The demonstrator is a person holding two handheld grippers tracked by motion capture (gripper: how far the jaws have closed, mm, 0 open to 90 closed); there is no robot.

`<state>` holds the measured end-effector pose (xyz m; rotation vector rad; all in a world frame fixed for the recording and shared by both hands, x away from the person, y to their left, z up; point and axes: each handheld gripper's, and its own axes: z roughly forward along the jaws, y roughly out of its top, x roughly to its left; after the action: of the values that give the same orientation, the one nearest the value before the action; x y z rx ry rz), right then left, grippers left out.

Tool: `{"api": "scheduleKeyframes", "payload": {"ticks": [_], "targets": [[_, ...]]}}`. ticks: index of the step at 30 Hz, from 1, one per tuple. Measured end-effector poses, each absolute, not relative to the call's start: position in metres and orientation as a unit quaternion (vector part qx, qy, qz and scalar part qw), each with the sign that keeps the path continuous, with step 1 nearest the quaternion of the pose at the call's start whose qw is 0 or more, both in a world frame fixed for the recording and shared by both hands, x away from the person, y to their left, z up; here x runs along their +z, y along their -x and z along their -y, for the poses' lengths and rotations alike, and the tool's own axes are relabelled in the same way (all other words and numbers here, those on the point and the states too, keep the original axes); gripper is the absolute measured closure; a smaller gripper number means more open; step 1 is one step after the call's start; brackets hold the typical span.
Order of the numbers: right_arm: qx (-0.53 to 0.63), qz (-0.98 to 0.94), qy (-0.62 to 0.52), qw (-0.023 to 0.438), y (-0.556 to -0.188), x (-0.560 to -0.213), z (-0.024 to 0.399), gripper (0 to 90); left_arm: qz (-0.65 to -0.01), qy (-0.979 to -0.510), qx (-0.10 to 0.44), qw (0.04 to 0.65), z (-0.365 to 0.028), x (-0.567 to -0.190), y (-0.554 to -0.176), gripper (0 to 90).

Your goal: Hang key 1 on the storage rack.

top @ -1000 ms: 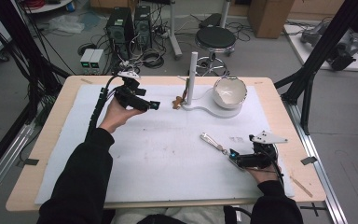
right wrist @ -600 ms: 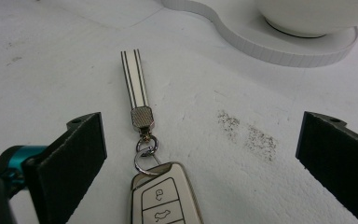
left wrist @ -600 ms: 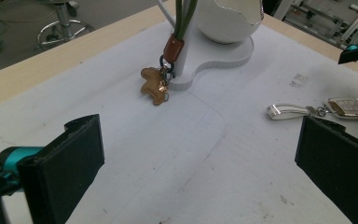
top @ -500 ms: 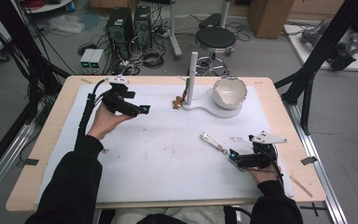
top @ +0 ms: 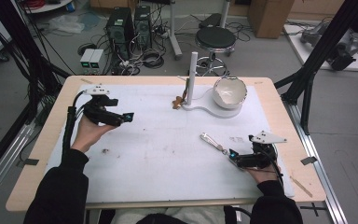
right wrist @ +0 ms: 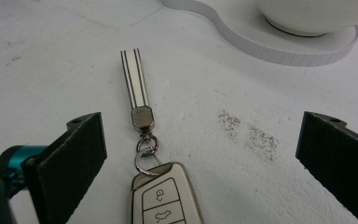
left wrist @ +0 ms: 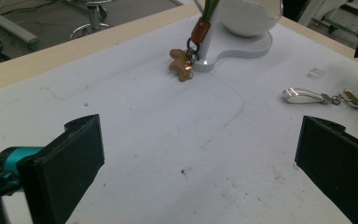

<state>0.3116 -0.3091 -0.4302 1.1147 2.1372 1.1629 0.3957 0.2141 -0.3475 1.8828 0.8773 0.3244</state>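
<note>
Since 1 second ago the left gripper (top: 121, 117) has drawn back from the white stand (top: 205, 106) toward the left part of the counter (top: 158, 154), and the person's left forearm has pulled in with it. Its fingers (left wrist: 70, 158) are spread wide with nothing between them. The right gripper (top: 235, 158) has not shifted over the same interval – it rests low on the counter at the right, its fingers (right wrist: 74, 149) also spread wide, empty.

Judgement: the left side has finished its business at the stand, where a small brown figure charm (left wrist: 181, 65) hangs by a ring and strap from the post (top: 193, 77). The work now passes to the right gripper, which sits lined up on the car key fob (right wrist: 168, 198).

Location of the fob: flat on the counter directly ahead of the right gripper, its body between the 2 open fingers in the right gripper view, well apart from the stand and the white bowl (top: 230, 91).

Appearance of the fob:
- Body – pale face with a metallic rim; 2 button icons are visible, the rest is cut off by the frame edge.
- Split ring (right wrist: 147, 156) – bright metal, linked to the body's top end.
- Strap tag (right wrist: 134, 84) – a narrow pale strip with dark lengthwise lines, joined by a textured metal clasp, lying straight and pointing away from the gripper toward the stand.

The strap lies flat, touching the counter along its length.
</note>
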Motion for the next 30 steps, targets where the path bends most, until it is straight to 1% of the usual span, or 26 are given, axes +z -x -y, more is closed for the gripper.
{"api": "scheduleKeyframes", "payload": {"ticks": [7,15,22,30], "targets": [[0.421,-0.778,-0.405,0.232,-0.311,-0.430,0.309,0.6,-0.370,-0.777,0.148,0.488,-0.229,-0.350,-0.383,1.7],[0.420,-0.779,-0.404,0.230,-0.311,-0.431,0.308,0.7,-0.379,-0.765,0.164,0.494,-0.246,-0.352,-0.369,1.7],[0.422,-0.780,-0.402,0.228,-0.312,-0.431,0.308,0.6,-0.389,-0.758,0.194,0.487,-0.262,-0.364,-0.348,1.7],[0.423,-0.780,-0.399,0.229,-0.311,-0.430,0.308,0.7,-0.401,-0.746,0.202,0.492,-0.282,-0.376,-0.325,1.7]]}}
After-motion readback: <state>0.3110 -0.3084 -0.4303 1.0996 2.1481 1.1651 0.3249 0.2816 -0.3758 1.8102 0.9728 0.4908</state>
